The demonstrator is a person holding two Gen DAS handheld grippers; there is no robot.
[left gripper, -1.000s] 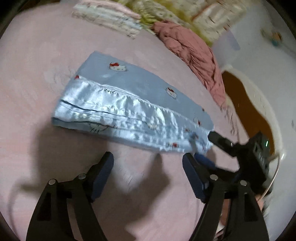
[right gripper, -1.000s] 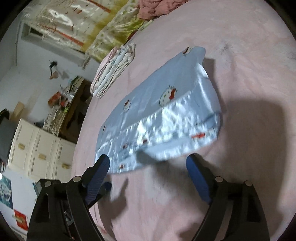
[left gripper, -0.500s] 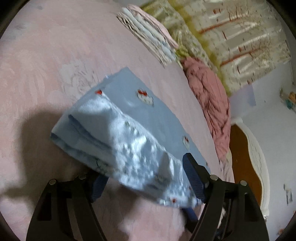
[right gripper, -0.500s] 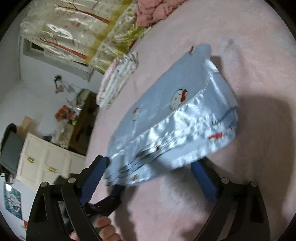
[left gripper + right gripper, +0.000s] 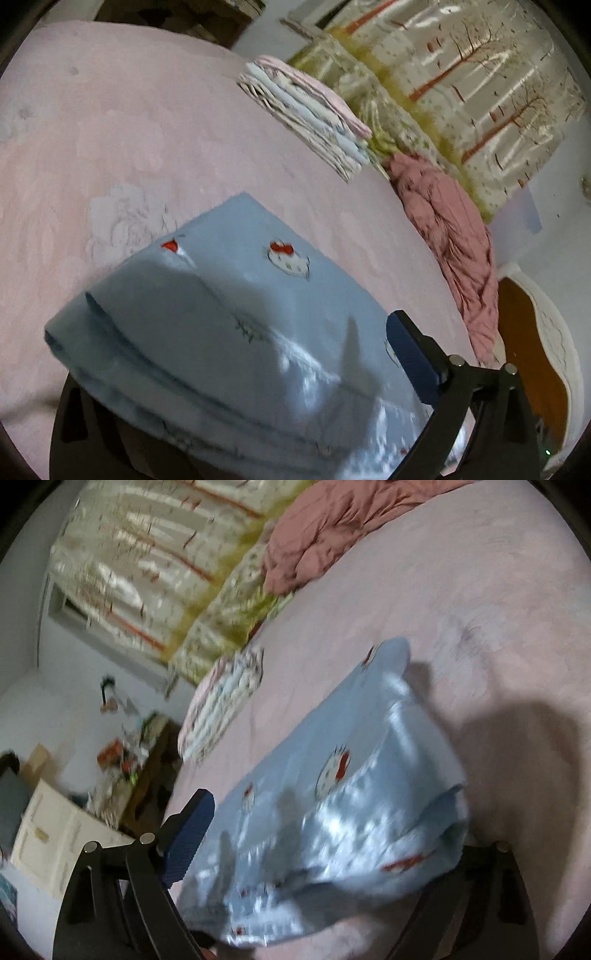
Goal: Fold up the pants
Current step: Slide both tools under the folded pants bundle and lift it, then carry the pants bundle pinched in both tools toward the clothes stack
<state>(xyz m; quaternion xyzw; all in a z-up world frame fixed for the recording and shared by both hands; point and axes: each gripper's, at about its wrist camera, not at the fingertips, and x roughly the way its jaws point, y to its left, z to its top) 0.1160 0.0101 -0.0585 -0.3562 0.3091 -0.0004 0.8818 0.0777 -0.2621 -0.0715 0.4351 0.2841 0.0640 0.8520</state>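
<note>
Blue satin pants [image 5: 236, 332], printed with small cat faces and already folded into a thick oblong bundle, lie on the pink bedspread [image 5: 129, 122], and both tools are pushing in at its near long edge. The bundle's long axis runs across in front of the person, so each gripper takes one end of it: the left gripper [image 5: 236, 398] has the left end, the right gripper [image 5: 332, 856] the right end.

In the left wrist view the cloth fills the gap between the fingers; one blue pad [image 5: 413, 358] stands clear beside the fabric, while the other finger is hidden under the fold. Its jaws have just been opening wider with the bundle between them, and no pinch shows. In the right wrist view one pad [image 5: 188, 834] also stands off from the cloth, the other finger is buried beneath the satin edge, and the jaws have narrowed a little without pressing (motion blur hides the finer detail).

Neither hand looks nearer. My guess is that the coming move is a two-handed scoop under this near edge, which needs both ends taken evenly so the layers stay stacked.

Beyond lie a stack of folded clothes [image 5: 306, 110] and a crumpled pink garment [image 5: 450, 236].
</note>
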